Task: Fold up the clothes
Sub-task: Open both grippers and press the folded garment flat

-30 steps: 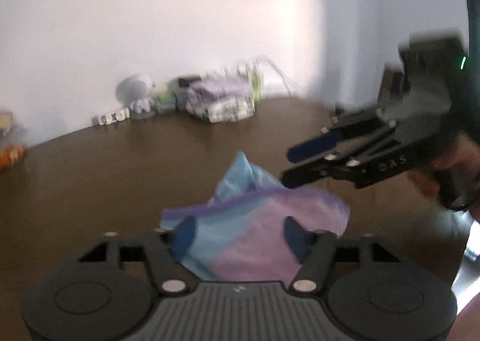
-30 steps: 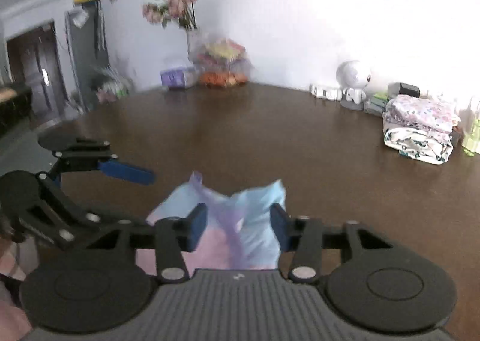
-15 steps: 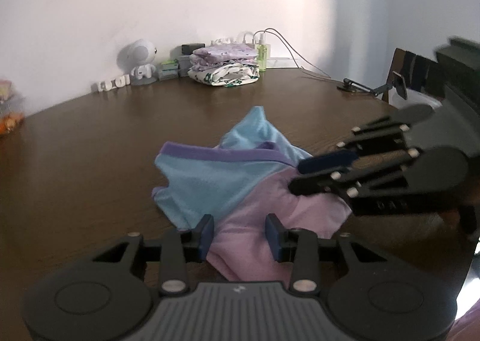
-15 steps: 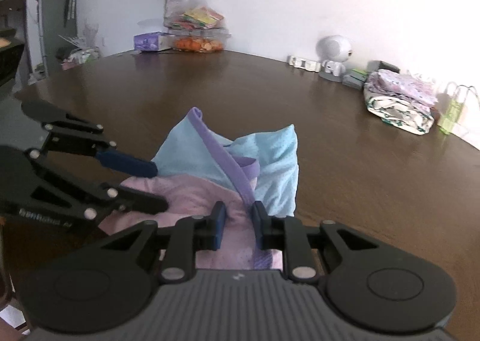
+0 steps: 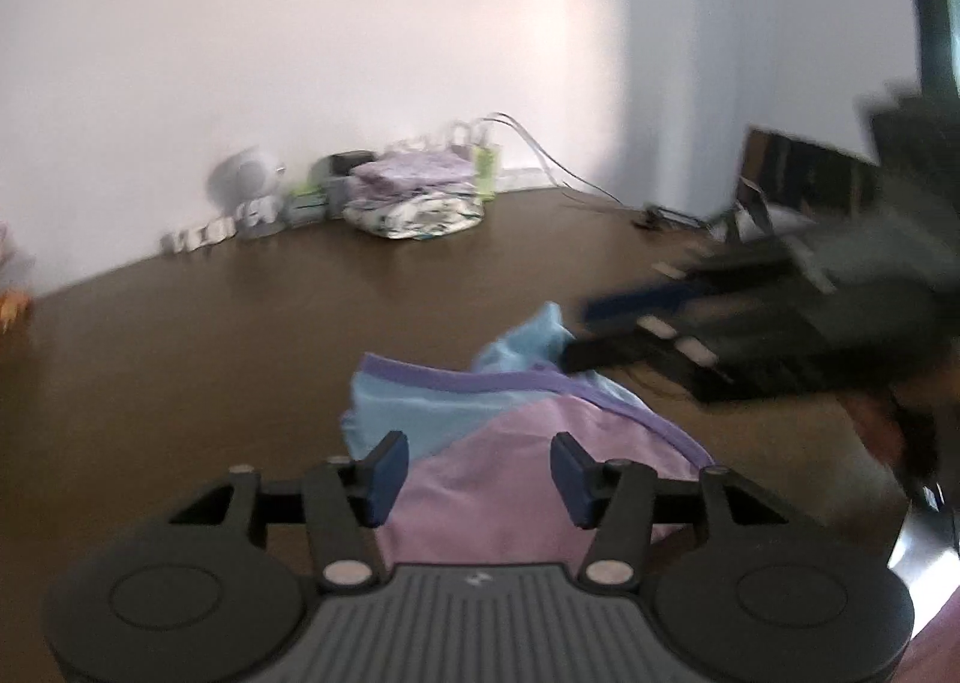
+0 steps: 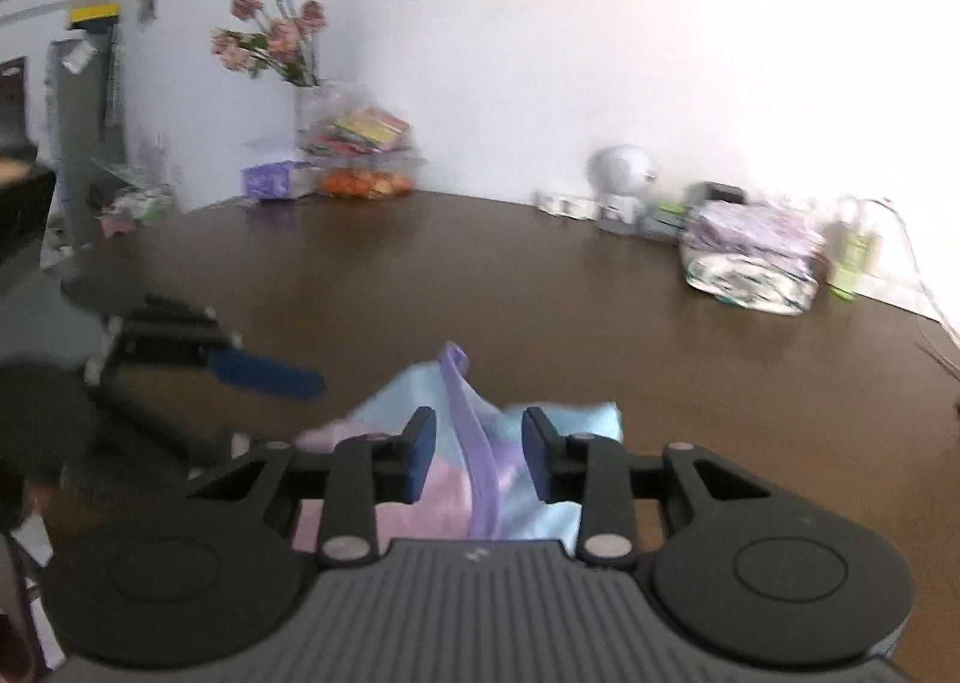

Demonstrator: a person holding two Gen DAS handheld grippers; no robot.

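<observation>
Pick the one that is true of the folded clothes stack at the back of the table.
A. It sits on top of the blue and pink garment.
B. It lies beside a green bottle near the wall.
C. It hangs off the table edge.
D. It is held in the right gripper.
B: the folded clothes stack rests on the table right beside the green bottle near the wall, far behind the blue and pink garment.

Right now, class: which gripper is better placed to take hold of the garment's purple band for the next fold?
Probably the right gripper: the purple band runs between its open fingers. The left gripper, also open, straddles only pink cloth.
</observation>
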